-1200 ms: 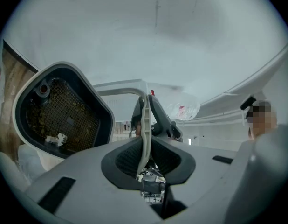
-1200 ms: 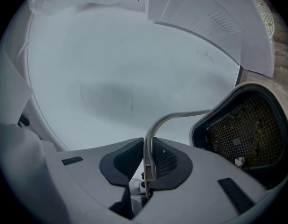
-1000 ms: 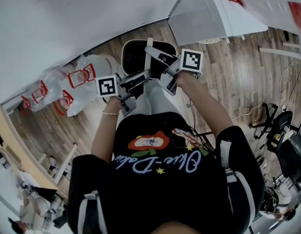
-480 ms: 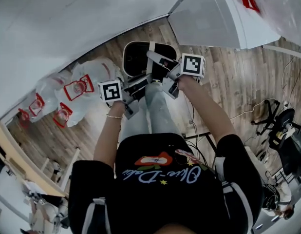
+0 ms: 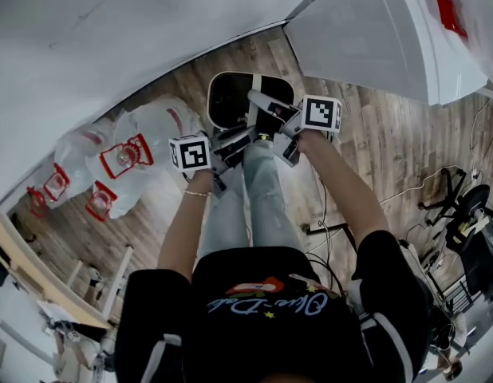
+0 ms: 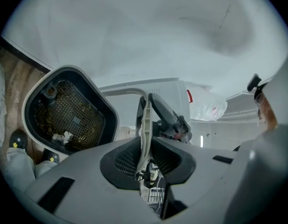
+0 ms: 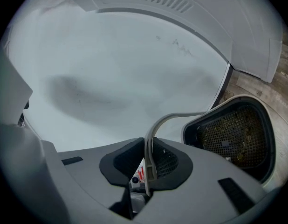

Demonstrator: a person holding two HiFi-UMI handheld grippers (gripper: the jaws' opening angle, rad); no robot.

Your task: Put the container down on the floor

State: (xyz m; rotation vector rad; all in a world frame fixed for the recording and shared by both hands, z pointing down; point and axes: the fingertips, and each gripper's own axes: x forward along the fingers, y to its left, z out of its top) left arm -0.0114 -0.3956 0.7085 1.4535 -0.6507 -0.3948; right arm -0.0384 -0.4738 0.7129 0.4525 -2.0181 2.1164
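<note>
**Both grippers clamped on the handle, container low by the wall**

Your left gripper (image 6: 145, 148) has its jaws pinched on the thin pale handle (image 6: 143, 118) of the container (image 6: 69, 111). The strip runs straight up between the dark pads, with no gap on either side. Your right gripper (image 7: 148, 155) grasps the same handle from the opposite side, its pads pressed onto the strip in the same way. In the head view the two grippers meet nose to nose just ahead of your legs (image 5: 246, 206), with the marker cubes facing up.

The container is a white tub with a dark mesh lining, and brownish bits lie on the mesh. It hangs from the handle in front of you, close to the white wall (image 5: 111, 38), and its open mouth shows in all three views. The wood floor (image 5: 374, 142) lies beneath it. None of the views shows whether its base touches the boards.

On your left, white plastic bags (image 5: 131, 146) with red print lie on the floor against the wall, just beside the container. On your right stands a white cabinet (image 5: 374, 38).
</note>
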